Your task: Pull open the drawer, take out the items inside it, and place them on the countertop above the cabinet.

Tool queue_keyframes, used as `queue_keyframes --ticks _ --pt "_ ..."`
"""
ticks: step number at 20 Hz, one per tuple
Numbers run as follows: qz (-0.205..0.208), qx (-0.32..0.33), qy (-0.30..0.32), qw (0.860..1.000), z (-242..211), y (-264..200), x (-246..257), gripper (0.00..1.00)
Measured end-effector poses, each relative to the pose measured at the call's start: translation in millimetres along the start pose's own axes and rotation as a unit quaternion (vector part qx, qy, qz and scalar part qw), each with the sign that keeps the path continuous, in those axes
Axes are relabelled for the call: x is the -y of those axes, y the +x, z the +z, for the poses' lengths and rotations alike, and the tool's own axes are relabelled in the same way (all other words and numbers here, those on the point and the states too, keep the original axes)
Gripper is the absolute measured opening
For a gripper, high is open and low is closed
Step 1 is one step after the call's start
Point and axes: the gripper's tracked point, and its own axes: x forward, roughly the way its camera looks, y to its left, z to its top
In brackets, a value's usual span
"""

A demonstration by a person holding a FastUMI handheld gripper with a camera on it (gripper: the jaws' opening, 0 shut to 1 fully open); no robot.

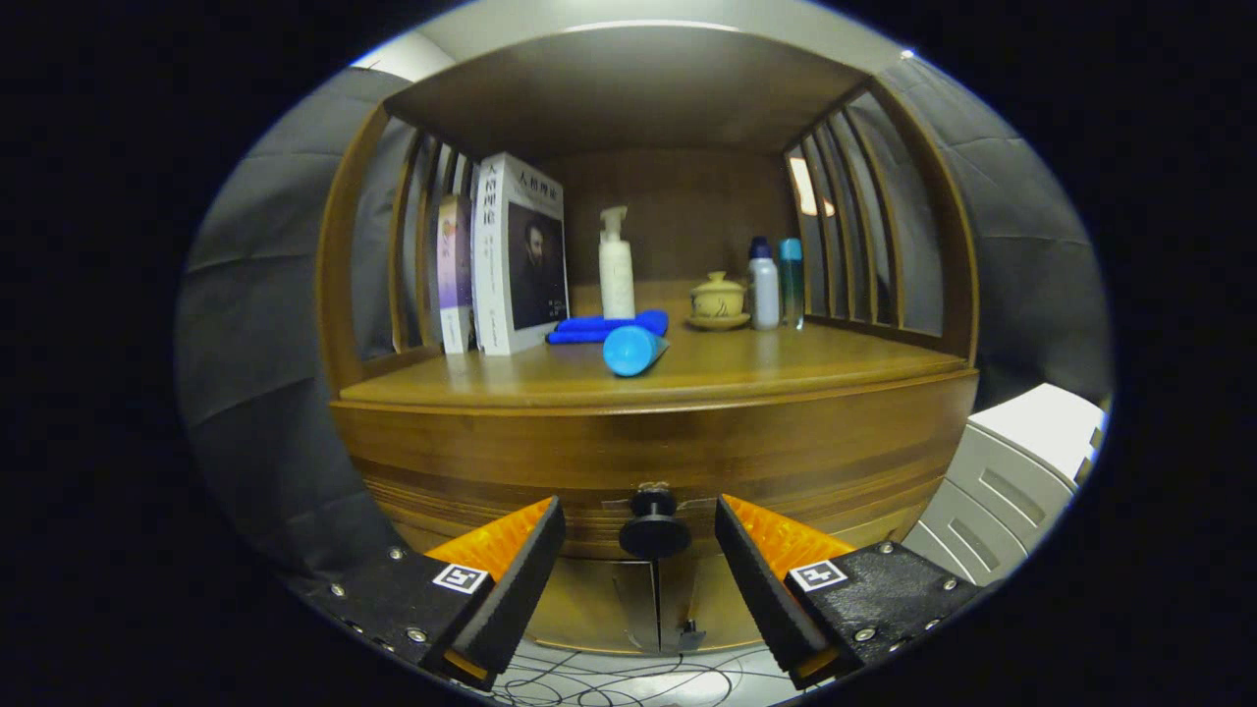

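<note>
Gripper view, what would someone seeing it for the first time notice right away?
First the dark round drawer knob, sitting between the open gripper's fingers with a gap on each side. Next the light blue tube lying on the countertop above the drawer, in front of a blue cloth, with upright books to their left.

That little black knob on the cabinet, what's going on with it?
A hand-held gripper is open, with the drawer's knob sitting between its two fingers, not yet squeezed. The drawer looks closed. Up on the countertop there are already books, a white pump bottle, a blue tube and a small lidded cup.
</note>
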Motion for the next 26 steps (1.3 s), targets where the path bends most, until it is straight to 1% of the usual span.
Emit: queue_keyframes --ticks 3,8,12,14,16,20,22,26 --pt "0.006 0.027 -0.004 1.000 22.6 -32.9 8.3 0.95" --pt "0.005 0.071 -0.011 0.997 62.4 -87.1 26.1 0.95" --pt "0.001 0.102 -0.024 0.994 82.5 -123.0 41.8 0.95" --pt "-0.005 0.111 -0.042 0.993 82.8 -137.5 49.0 0.95" --pt "-0.008 0.117 -0.046 0.992 81.2 -148.7 52.3 0.95" --pt "-0.008 0.123 -0.026 0.992 72.3 -171.7 53.4 0.95" --pt "-0.011 0.116 -0.027 0.993 63.0 -179.4 55.1 0.95" --pt "0.005 0.089 -0.022 0.996 41.9 -183.4 41.4 0.95"
